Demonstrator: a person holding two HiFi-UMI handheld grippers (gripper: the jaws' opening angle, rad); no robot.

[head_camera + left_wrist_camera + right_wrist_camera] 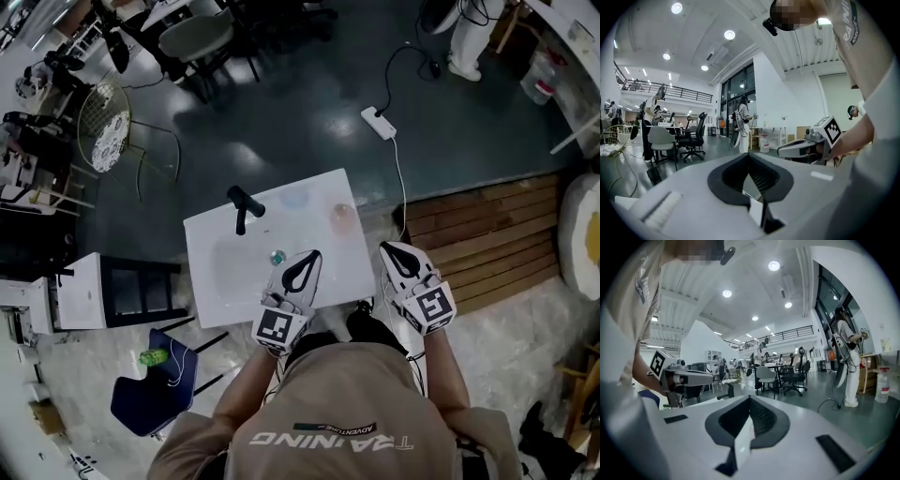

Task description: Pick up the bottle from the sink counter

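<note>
Left gripper [308, 257] and right gripper [393, 250] hover clenched and empty at the sink counter's [221, 286] near edge; the pinkish bottle [343, 218], I'd guess, stands near its far right corner, and closed jaws could topple it

White power strip [378, 123] lies on dark floor [300, 94].

Dim head view, fisheye-warped edges

Head view, item counts: two grippers, namely one left gripper [312, 255] and one right gripper [392, 249]; one white desk [217, 281]; one black faucet [245, 205]; one bottle [343, 218]; one power strip [379, 123]; one blue chair [148, 389].
</note>
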